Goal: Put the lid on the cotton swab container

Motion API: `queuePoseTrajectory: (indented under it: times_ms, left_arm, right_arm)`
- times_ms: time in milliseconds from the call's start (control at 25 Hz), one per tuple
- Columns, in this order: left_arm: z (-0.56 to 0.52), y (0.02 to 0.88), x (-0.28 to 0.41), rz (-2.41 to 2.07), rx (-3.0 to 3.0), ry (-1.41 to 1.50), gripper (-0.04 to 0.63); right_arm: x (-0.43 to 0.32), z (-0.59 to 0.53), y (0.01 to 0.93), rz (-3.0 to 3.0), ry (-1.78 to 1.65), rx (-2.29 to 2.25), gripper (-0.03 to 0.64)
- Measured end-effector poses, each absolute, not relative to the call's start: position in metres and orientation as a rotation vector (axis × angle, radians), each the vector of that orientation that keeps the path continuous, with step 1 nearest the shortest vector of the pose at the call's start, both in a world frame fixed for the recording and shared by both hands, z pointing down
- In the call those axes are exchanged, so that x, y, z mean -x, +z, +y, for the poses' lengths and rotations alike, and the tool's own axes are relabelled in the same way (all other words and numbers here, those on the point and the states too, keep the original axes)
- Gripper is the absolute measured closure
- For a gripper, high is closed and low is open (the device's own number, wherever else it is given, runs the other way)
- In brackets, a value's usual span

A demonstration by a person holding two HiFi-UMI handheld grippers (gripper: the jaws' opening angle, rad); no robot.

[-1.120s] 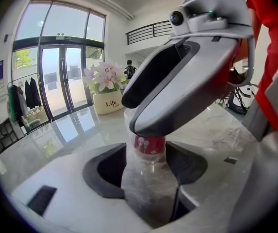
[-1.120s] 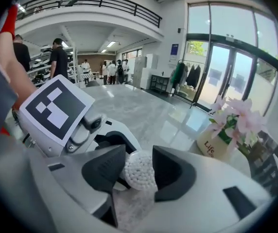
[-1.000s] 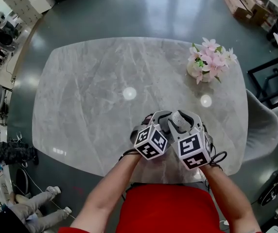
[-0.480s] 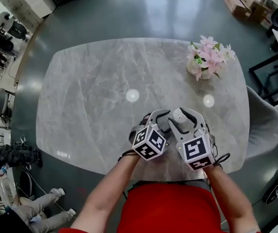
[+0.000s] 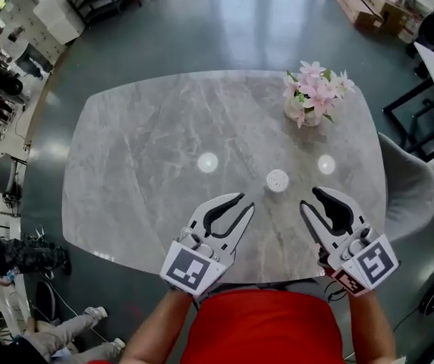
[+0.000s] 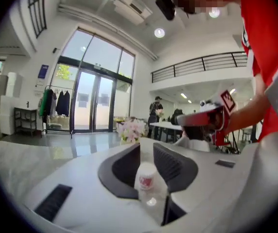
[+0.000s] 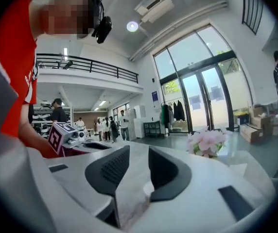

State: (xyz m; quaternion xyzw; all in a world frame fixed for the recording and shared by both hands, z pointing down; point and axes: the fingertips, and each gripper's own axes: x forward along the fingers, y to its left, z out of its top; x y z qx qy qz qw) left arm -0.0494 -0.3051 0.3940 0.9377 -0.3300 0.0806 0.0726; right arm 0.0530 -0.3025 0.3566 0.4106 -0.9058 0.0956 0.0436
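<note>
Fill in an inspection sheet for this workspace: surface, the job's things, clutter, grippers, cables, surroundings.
Surface: grey marble-look table top, with two lamp reflections on it.
Job's things: small round cotton swab container with a white top and red label, upright towards the near edge; its lid appears to be on.
Clutter: pink flowers in a pale round vase, at the far right corner.
Grippers: left gripper and right gripper both have jaws closing with nothing between them; the container stands ahead of them, untouched.
Cables: nothing seen.
Surroundings: grey chair at the table's right, glossy grey floor, cardboard boxes beyond.
</note>
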Motion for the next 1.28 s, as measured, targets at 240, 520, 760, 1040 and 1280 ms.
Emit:
queuePoseTrajectory:
  times_ms: [240, 520, 760, 1040, 1280]
  left_arm:
    - [-0.276, 0.300, 0.060, -1.110, -2.977, 0.017, 0.581]
    - [-0.251, 0.270, 0.023, -1.063, -3.124, 0.014, 0.581]
    - [-0.248, 0.284, 0.012, -1.034, -3.063, 0.053, 0.581]
    - [-0.253, 0.288, 0.009, -1.064, -3.043, 0.087, 0.580]
    - [-0.252, 0.288, 0.005, -1.060, -3.047, 0.089, 0.581]
  right_arm:
    - [-0.077, -0.267, 0.317, -2.855, 0.201, -1.440, 0.597]
    - [-0.081, -0.248, 0.286, -2.993, 0.152, -1.439, 0.614]
    - [-0.080, -0.252, 0.273, -3.021, 0.069, -1.391, 0.612]
    - [-0.077, -0.252, 0.272, -3.040, 0.059, -1.316, 0.612]
    - [-0.076, -0.252, 0.269, -3.050, 0.060, -1.293, 0.612]
